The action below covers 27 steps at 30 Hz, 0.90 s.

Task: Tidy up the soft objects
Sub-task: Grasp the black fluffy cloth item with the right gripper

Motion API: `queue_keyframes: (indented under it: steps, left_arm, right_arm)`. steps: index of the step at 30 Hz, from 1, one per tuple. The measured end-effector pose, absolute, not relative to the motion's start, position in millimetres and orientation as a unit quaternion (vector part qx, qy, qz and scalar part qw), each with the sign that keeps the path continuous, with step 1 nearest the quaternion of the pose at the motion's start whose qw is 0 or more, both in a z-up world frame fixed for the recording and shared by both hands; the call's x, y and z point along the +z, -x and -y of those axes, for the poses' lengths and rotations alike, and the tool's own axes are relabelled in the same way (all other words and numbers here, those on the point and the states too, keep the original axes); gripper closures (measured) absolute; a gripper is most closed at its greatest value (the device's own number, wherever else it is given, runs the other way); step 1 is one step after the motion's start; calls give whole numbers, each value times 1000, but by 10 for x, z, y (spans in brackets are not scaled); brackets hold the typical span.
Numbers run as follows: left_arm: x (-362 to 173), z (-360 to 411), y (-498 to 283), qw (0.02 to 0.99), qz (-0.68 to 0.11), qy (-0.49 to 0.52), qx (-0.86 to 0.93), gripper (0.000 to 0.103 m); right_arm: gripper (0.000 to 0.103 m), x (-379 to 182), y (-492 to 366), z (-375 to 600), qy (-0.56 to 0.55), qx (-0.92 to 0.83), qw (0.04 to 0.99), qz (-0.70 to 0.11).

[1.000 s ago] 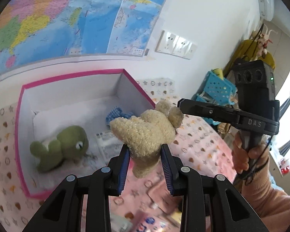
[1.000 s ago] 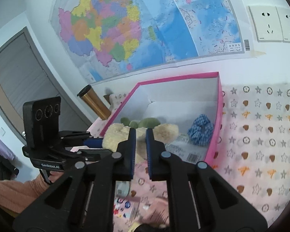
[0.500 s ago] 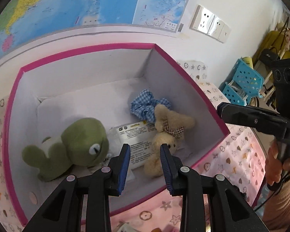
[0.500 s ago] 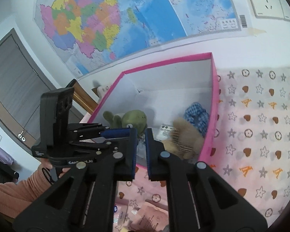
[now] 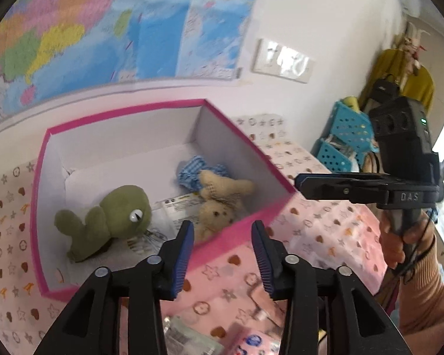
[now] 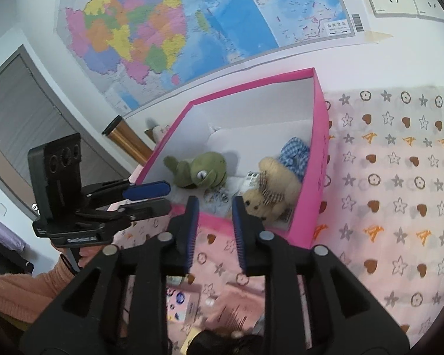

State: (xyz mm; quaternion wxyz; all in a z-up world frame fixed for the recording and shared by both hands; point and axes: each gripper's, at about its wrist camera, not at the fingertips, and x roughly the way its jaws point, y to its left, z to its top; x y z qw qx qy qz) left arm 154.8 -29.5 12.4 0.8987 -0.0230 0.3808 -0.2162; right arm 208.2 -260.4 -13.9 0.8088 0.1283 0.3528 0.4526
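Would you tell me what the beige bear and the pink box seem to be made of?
Beige bear: likely plush fabric, matte, with a nubbly, fuzzy pile. Pink box: probably cardboard, with thin, stiff, straight walls, smooth pink outside and plain white inside.

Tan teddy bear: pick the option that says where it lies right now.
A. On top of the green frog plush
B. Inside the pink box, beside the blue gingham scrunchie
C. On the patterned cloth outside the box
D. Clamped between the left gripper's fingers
B: the tan teddy bear lies on the floor of the pink box, against the blue gingham scrunchie, apart from the green frog plush.
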Motion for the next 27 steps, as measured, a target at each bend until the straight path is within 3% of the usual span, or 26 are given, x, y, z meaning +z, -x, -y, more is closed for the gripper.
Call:
queue_keyframes:
  steps: [3,20,27]
  left_arm:
    - [159,357,-1327,898,-370,20,-239,59]
    - [-446,922,-768,821,-446,37,-356,58]
    - [-632,1050,-696,795,-479,45,-370,58]
  right_arm:
    - [53,-140,-1910,2655,-122,458,808,-350]
    - [39,-1042,-1382,3094,-127,397,782,-463]
    - [39,-1254,-1401,3089,-151,405,763,-482]
